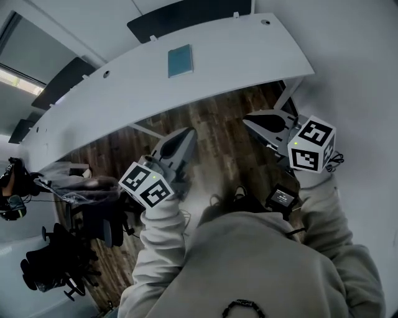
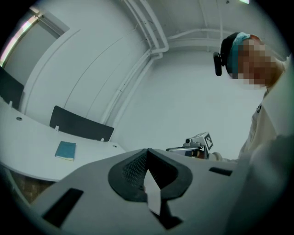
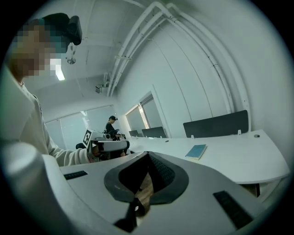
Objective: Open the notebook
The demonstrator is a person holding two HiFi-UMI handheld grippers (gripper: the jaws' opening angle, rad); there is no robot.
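Upper centre of the head view: the notebook (image 1: pixel 180 60), teal cover, closed, lying flat on the white curved desk (image 1: pixel 261 46). It sits alone, toward the desk's far side, near the dark divider panel (image 1: pixel 186 15) at the top of the frame. Nothing is on it or touching it, so the cover is free to lift. I can't tell which edge is the spine.

Both grippers are lower in the frame, well apart from the notebook, out over the wood floor (image 1: pixel 211 127) on the person's side of the desk. The left gripper (image 1: pixel 185 133) is at centre left and the right gripper (image 1: pixel 250 119) at centre right, both aimed roughly toward the desk. The left gripper view shows its jaw tips pressed together with nothing in between. The right gripper view shows the same: tips meeting, empty. That makes sense, since there is nothing to grab yet.

The task looks unstarted and the reach is yet to come. One tool will likely pin the book while the other lifts the cover edge. Closed tips may work as a wedge under the cover. The risk is that the light book slides on the smooth desk.

Office chairs (image 1: pixel 56 273) are at lower left. Another person (image 3: pixel 111 123) stands far off in the right gripper view.
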